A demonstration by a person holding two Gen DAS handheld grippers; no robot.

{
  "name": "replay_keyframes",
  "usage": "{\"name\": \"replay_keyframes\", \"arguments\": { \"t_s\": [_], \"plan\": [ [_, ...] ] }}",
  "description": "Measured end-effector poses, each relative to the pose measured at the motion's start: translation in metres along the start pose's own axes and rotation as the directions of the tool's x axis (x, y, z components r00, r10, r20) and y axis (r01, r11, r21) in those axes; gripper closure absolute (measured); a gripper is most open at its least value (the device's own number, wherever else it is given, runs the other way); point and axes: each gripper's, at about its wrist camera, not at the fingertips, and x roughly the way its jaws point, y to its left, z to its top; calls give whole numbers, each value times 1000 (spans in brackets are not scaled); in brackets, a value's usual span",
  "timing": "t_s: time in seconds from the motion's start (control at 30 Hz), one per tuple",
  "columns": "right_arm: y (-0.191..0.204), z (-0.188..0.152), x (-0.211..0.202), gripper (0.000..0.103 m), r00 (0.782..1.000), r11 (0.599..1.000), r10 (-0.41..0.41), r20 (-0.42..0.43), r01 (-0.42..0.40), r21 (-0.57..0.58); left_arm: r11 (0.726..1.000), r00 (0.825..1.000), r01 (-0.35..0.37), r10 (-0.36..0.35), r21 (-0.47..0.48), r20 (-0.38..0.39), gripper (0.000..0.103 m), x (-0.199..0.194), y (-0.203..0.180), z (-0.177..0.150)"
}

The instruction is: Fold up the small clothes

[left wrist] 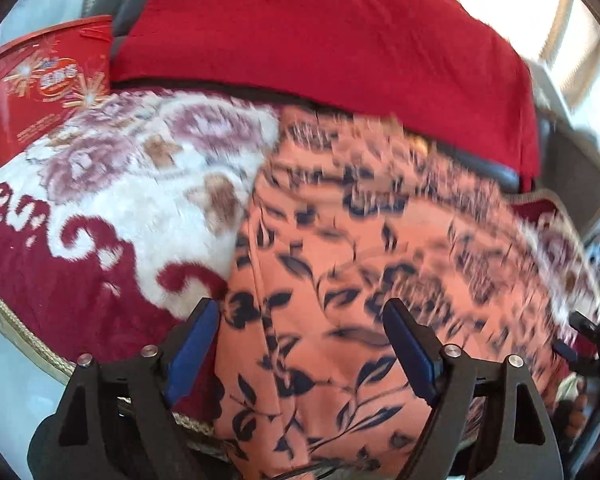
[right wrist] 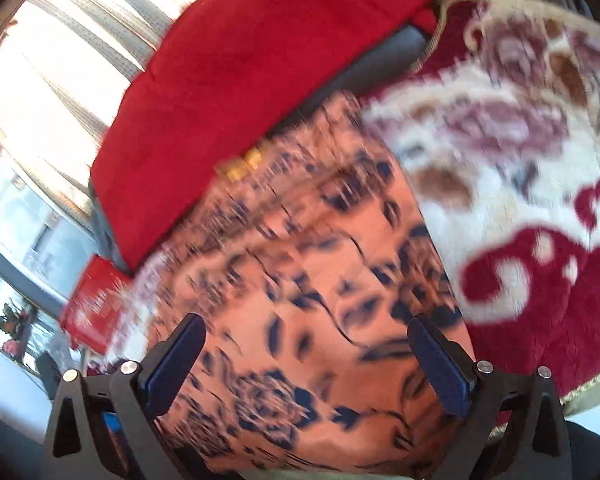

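Here the left tool [left wrist: 300, 320] stood with its jaws wide apart, the blue pads [left wrist: 194, 350] well clear of each other and pressing on nothing; the salmon-pink garment with a dark navy floral print [left wrist: 360, 240] lay spread beneath and between them. The right tool [right wrist: 306, 336] was likewise gaping, its blue pads [right wrist: 172, 364] holding nothing, angled down over the same garment [right wrist: 308, 272]. Whether any fingertip brushed the cloth could not be told, the pictures being smeared by motion. In the left wrist view the tip of the right tool showed at the far right edge.

The garment lay on a plush blanket [left wrist: 112, 184] patterned in cream, maroon scrolls and mauve roses, with a braided beige border. Beyond the garment a plain red cloth [left wrist: 320, 40] was draped over something dark and padded. A red tin [left wrist: 40, 84] with gold starbursts and an orange oval label stood at the blanket's far left edge; its writing was too blurred to read. Bright striped curtains [right wrist: 72, 52] hung behind the red cloth.
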Motion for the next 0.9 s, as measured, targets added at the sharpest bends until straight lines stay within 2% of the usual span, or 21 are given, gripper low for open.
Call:
{"name": "replay_keyframes", "arguments": {
  "t_s": [0.03, 0.1, 0.2, 0.27, 0.37, 0.6, 0.77, 0.9],
  "plan": [
    [-6, -3, 1, 1, 1000, 1000, 14, 4, -14, 19, 998, 998, -47, 49, 29, -48, 18, 11, 0, -6],
    [-4, -4, -9, 1, 999, 999, 29, 38, -30, 19, 997, 995, -65, 68, 48, -73, 18, 21, 5, -19],
    [-8, -9, -8, 1, 998, 999, 52, 46, -53, 8, 999, 999, -45, 45, 16, -20, 18, 18, 10, -28],
    [-14, -11, -11, 1, 995, 996, 75, 62, -77, 38, 999, 999, -30, 30, 20, -18, 16, 18, 10, -27],
    [-19, -11, -12, 1, 992, 992, 102, 76, -107, 71, 999, 999, -47, 47, 19, -12, 16, 20, 9, -27],
    [-10, -15, -11, 1, 993, 996, 81, 87, -83, 20, 994, 996, -94, 93, 61, 14, 14, 22, 0, -31],
    [-12, -18, -14, 1, 992, 996, 83, 98, -86, 28, 996, 997, -80, 79, 29, 15, 14, 18, 2, -32],
    [-14, -18, -15, 1, 992, 995, 86, 92, -90, 36, 999, 998, -41, 41, -12, 45, 14, 6, 6, -33]
  ]
}}
